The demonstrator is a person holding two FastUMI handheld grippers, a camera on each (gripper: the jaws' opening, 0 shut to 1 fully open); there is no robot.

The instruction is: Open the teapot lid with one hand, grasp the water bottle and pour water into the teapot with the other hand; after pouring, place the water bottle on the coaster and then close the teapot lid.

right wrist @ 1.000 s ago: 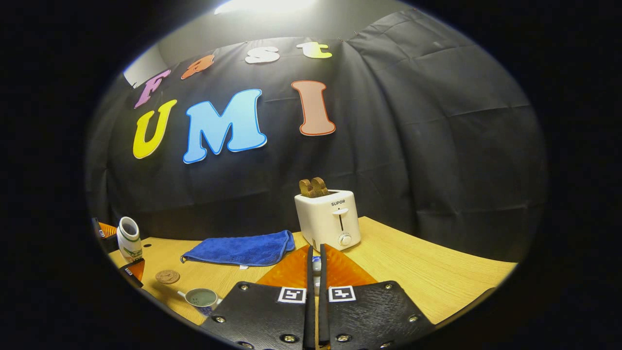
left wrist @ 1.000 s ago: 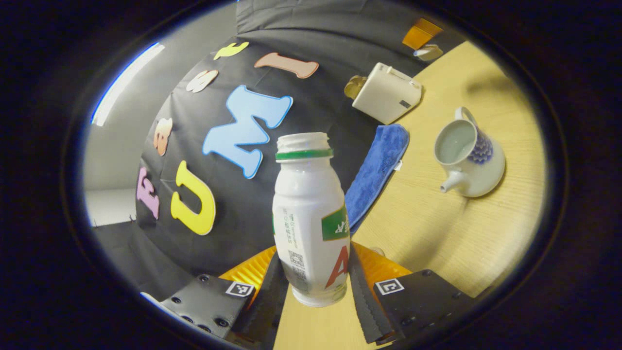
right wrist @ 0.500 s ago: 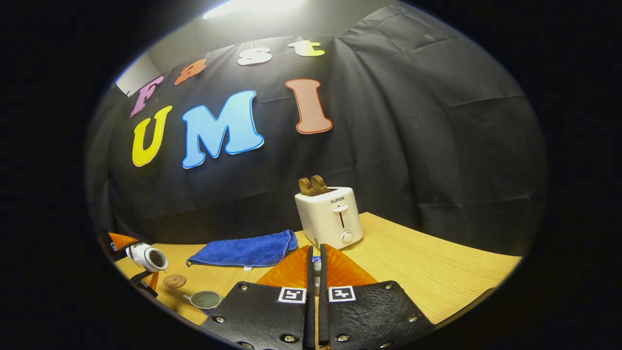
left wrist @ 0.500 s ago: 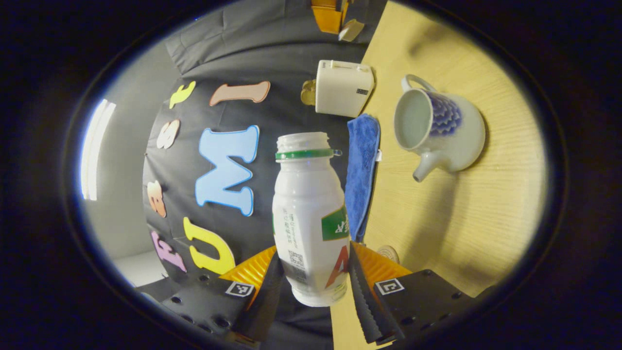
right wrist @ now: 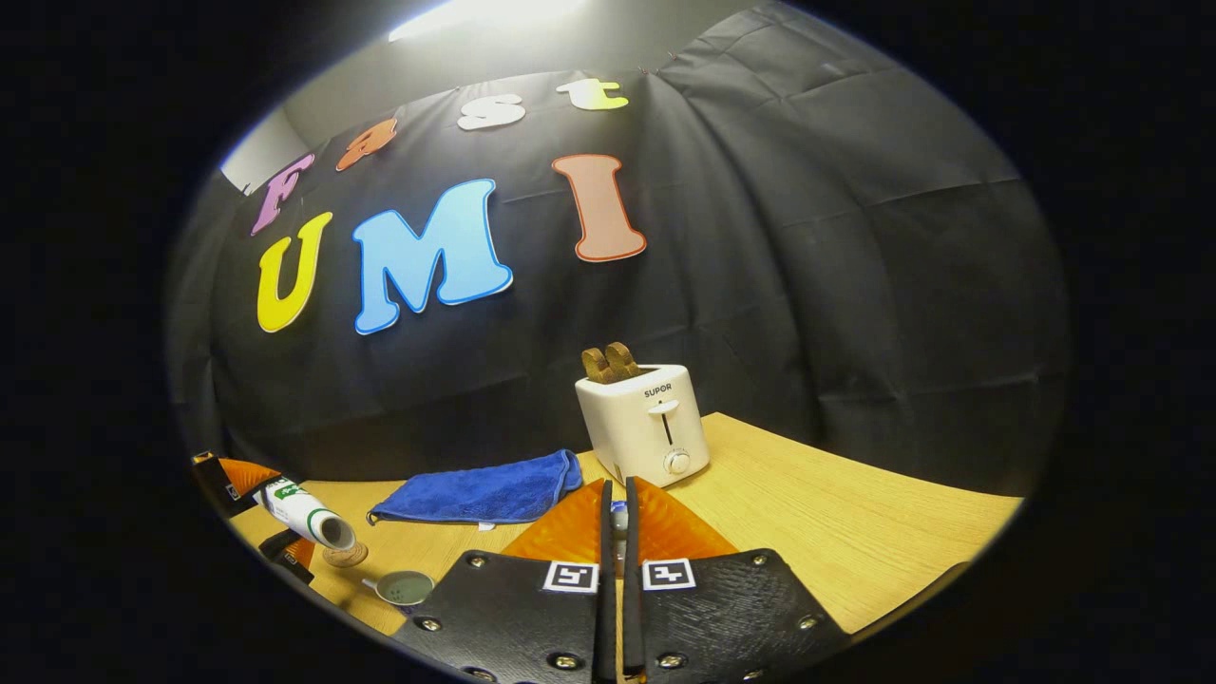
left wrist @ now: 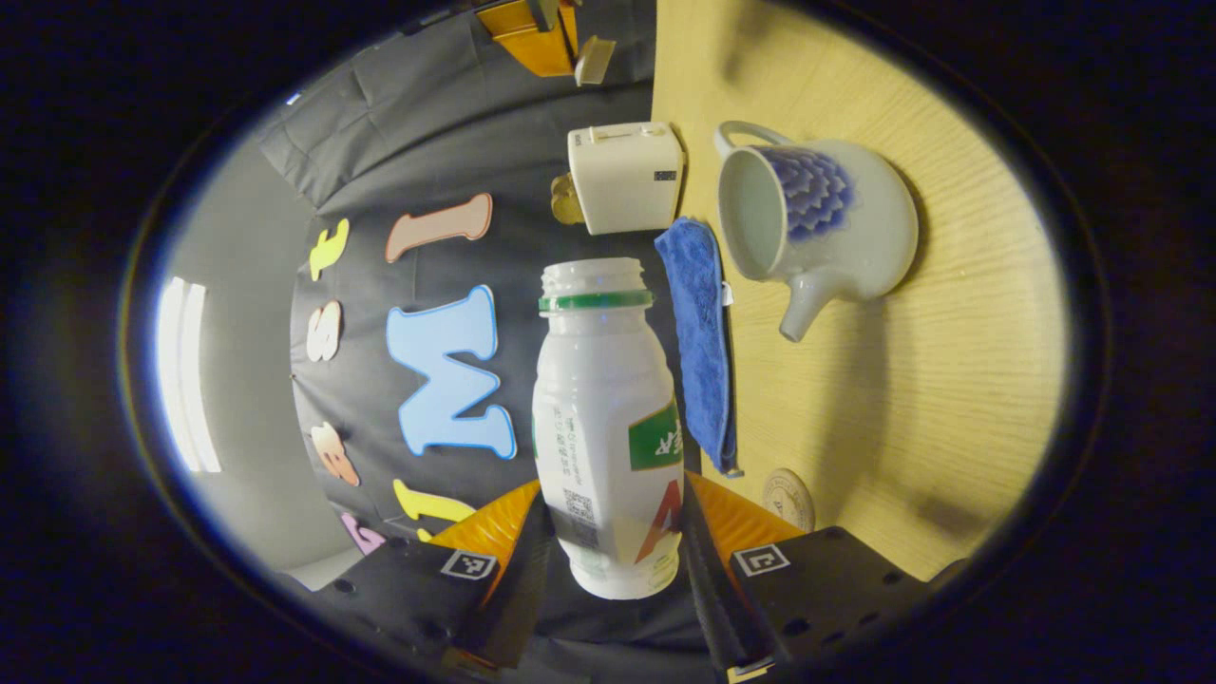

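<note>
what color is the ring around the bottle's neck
Green, on the white bottle; clearest in the left gripper view.

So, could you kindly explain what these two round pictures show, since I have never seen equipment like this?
Gladly. There is no robot arm: a person holds a two-finger tool in each hand, and a fisheye camera rides on each, looking along its fingers.

The left gripper view comes from the left tool, whose fingers press on an uncapped white water bottle. That camera is rolled sideways with the tilted bottle, so the wooden table looks upright. On it are a lidless teapot, a blue cloth, a white toaster and a round coaster.

The right gripper view comes from the right tool, whose fingers sit nearly together on something small, probably the teapot lid. At its lower left you see the same bottle, tipped mouth-down above the teapot.
</note>
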